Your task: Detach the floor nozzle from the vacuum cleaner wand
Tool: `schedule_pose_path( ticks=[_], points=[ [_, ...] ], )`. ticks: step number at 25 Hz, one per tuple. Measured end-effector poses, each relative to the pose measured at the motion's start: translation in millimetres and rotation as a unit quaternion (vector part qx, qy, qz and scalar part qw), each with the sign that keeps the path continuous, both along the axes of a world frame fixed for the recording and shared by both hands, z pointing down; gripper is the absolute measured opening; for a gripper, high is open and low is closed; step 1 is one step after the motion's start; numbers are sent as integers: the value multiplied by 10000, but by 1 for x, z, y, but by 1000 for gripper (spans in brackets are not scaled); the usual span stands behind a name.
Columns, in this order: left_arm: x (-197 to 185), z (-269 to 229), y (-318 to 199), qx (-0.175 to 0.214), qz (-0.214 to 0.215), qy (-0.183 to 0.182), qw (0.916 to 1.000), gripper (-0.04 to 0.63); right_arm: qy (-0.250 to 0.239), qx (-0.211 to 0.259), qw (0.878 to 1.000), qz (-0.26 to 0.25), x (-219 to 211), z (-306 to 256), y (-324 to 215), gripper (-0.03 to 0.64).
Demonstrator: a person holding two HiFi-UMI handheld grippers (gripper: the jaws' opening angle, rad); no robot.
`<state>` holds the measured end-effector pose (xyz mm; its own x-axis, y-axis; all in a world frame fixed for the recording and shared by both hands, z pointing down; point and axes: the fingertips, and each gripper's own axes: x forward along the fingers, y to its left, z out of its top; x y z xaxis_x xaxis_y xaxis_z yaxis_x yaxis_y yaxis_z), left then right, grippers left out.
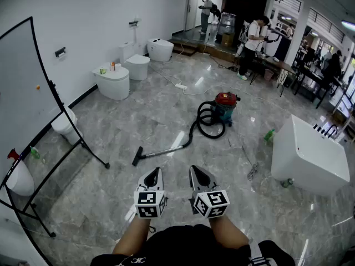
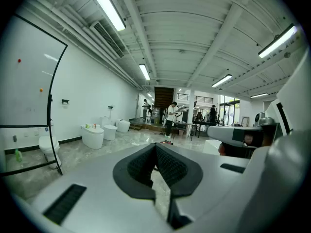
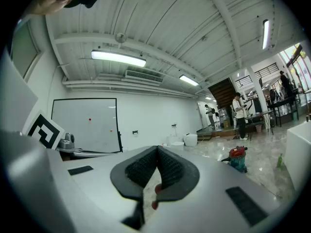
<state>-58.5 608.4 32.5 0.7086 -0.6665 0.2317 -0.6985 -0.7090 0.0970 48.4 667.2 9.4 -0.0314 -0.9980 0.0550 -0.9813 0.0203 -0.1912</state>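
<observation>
A red and teal vacuum cleaner (image 1: 224,106) stands on the grey marble floor ahead of me, with a black hose (image 1: 202,122) coiled beside it. Its silver wand (image 1: 169,150) runs down-left to the black floor nozzle (image 1: 137,156), which lies flat on the floor. My left gripper (image 1: 154,174) and right gripper (image 1: 195,171) hang side by side near me, short of the nozzle, both shut with nothing between the jaws. The vacuum cleaner (image 3: 237,158) also shows at the right of the right gripper view. The left gripper (image 2: 155,147) points toward the far end of the room.
A whiteboard on a black stand (image 1: 39,115) is at the left. White toilets (image 1: 113,81) line the left wall. A white tub (image 1: 308,155) sits at the right. A loose cable (image 1: 252,170) lies on the floor. People (image 1: 252,46) stand at tables far back.
</observation>
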Motion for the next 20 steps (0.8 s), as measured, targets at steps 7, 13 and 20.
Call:
schedule_pose_path(
  ticks=[7,13,20],
  points=[
    [-13,13,-25,-75,-111,-46,9999,-1,-78,-42,9999,-68,-5,10,-30,6],
    [-5,16,-60,-62,-271,-179,9995,0,-176,3,9997,-180,11,11,-72,6],
    [41,9,-124,-113,-378,-205,9990,0,-266,186,9991,-278,65,2,-137,6]
  ],
)
